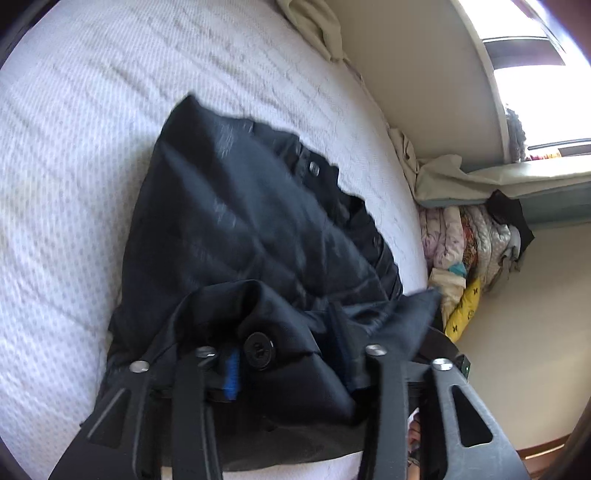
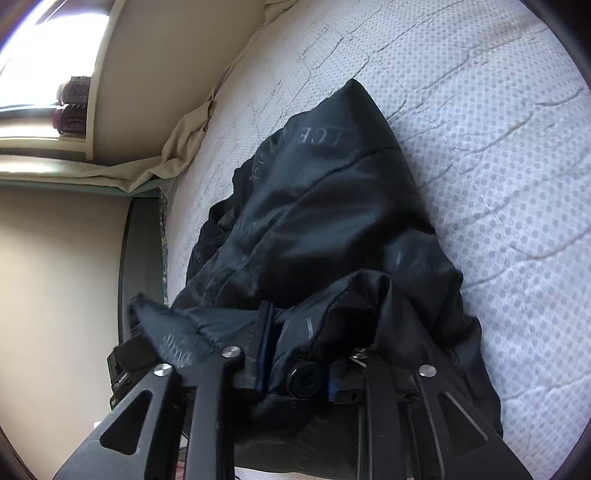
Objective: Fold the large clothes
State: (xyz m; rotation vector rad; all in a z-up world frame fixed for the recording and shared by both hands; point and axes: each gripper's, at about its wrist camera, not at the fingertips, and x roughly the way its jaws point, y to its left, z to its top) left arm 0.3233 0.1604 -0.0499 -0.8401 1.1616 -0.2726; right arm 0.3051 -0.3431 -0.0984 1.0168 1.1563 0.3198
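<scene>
A large black padded jacket point(image 1: 240, 221) with snap buttons lies bunched on a white dotted mattress point(image 1: 74, 147). It also shows in the right wrist view point(image 2: 332, 206), with faint lettering on its shiny lining. My left gripper point(image 1: 284, 354) is shut on a fold of the jacket's near edge, beside a round black button point(image 1: 259, 350). My right gripper point(image 2: 295, 365) is shut on the same near edge, with a button point(image 2: 303, 376) between its fingers. Both hold the edge slightly above the mattress point(image 2: 498, 166). The fingertips are hidden in cloth.
A beige sheet point(image 1: 314, 26) is crumpled at the mattress's far edge and against the wall point(image 2: 177, 147). A pile of folded patterned clothes point(image 1: 476, 243) lies beside the bed under a window ledge. A yellow item point(image 1: 461, 314) lies by it. A small black device point(image 2: 125, 365) sits left of my right gripper.
</scene>
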